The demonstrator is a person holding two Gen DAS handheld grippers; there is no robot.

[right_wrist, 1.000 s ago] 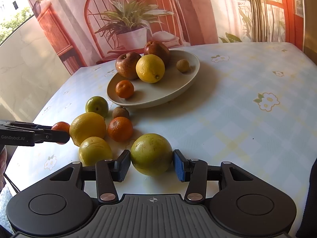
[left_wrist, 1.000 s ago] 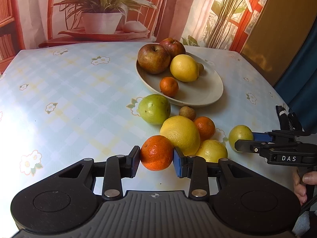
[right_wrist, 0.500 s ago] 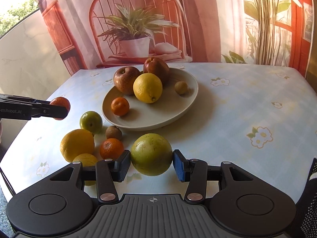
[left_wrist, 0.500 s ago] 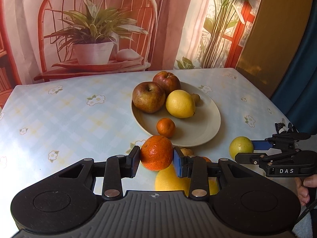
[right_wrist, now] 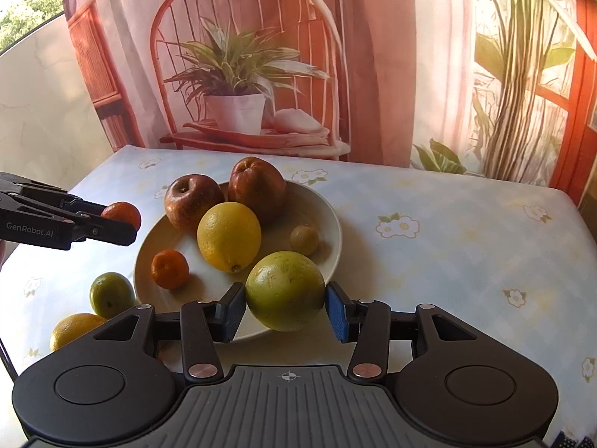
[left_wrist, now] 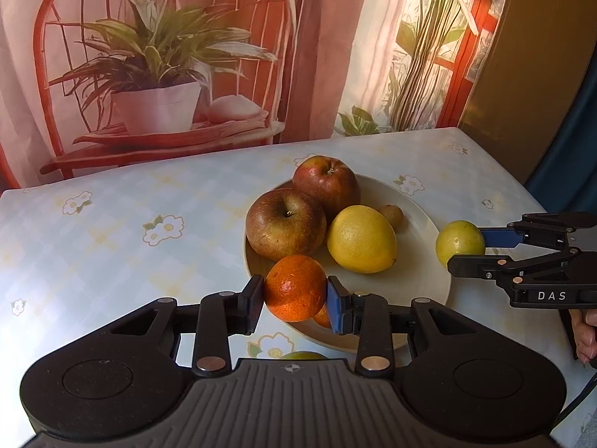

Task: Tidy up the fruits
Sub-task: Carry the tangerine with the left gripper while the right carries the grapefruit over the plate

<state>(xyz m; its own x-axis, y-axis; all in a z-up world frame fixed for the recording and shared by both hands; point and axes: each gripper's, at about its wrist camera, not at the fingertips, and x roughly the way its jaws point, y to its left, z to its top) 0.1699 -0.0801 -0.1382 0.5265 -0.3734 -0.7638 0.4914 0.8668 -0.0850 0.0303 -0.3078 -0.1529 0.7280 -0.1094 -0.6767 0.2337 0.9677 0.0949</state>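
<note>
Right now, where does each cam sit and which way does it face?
Left wrist: behind the left hand-held gripper, looking along its fingers over the held orange at the plate; the person's right hand shows at the edge.
Right wrist: behind the right hand-held gripper, looking over its green fruit at the plate.
Shared: plate, both apples, lemon, and each other's gripper.

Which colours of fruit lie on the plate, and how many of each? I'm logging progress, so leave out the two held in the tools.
Red-brown apples: 2
Yellow lemon: 1
Orange mandarin: 1
Small brown fruit: 1
Total on the plate: 5
</note>
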